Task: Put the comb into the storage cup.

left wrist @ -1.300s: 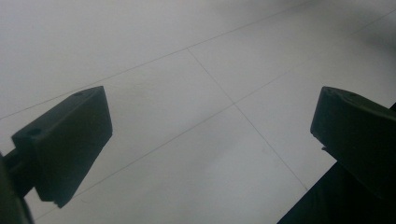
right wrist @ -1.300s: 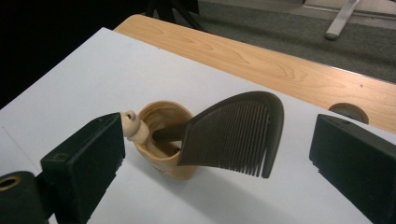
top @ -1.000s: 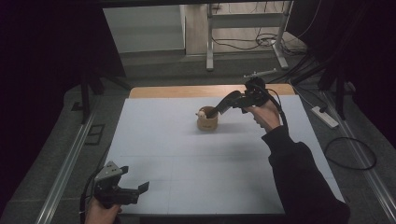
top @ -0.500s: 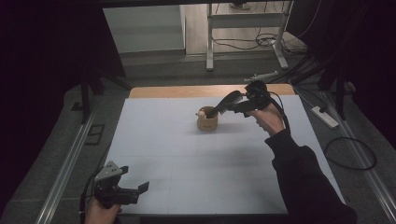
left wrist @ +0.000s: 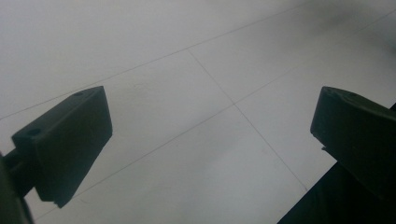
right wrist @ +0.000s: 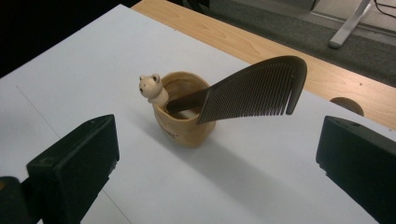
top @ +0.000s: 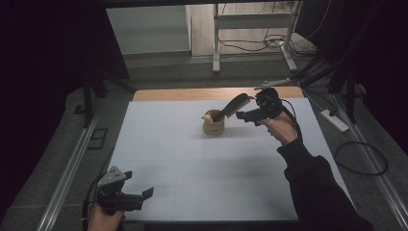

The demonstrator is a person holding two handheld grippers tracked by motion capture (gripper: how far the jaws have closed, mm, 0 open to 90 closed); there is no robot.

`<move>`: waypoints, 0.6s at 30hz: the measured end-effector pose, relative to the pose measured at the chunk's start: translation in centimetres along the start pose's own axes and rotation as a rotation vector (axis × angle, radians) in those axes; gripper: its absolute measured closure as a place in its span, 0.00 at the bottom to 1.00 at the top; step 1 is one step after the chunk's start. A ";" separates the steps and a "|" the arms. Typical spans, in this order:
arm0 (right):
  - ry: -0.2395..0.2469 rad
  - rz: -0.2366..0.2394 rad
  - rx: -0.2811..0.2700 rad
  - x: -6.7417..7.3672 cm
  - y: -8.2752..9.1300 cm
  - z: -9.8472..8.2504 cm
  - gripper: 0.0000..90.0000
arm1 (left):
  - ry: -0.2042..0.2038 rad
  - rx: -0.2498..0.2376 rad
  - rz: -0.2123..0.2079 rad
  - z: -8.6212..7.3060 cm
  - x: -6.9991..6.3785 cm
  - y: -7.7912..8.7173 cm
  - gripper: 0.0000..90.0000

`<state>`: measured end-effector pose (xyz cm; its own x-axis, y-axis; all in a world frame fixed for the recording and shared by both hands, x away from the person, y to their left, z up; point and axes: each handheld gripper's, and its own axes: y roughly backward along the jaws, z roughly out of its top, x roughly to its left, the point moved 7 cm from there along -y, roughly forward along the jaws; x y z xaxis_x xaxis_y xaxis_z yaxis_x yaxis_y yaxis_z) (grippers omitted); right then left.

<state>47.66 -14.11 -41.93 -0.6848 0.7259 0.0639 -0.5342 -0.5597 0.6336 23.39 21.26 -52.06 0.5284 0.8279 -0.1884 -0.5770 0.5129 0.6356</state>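
Dim room, cables on the floor beyond; a white desk (top: 192,163) with a bare wooden strip along its far edge. Near the middle of that far edge stands one small wooden cup (right wrist: 184,126) with a bear figure (right wrist: 151,87) on its rim. One dark comb (right wrist: 252,91) leans in it, handle down, teeth clear. Comb judged light, stiff and thin; best taken by the spine above the rim. Cup light, likely to tip. Right gripper (top: 240,115) beside the comb, jaws apart, holding nothing. Left gripper (top: 144,195) at the near left corner, jaws apart.
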 end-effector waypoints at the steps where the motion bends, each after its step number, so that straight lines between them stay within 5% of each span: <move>1: 0.006 -0.002 0.003 0.1 0.1 -0.1 0.00 | 0.000 0.000 0.000 0.0 0.0 0.0 0.00; 18: 0.034 0.005 -0.023 0.9 1.5 -1.2 0.00 | 0.001 0.000 0.000 0.0 0.0 0.0 0.00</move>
<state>45.57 -14.78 -41.85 -0.7039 0.7091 0.0408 -0.5417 -0.5730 0.6151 23.40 21.26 -52.06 0.5279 0.8280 -0.1889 -0.5771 0.5129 0.6355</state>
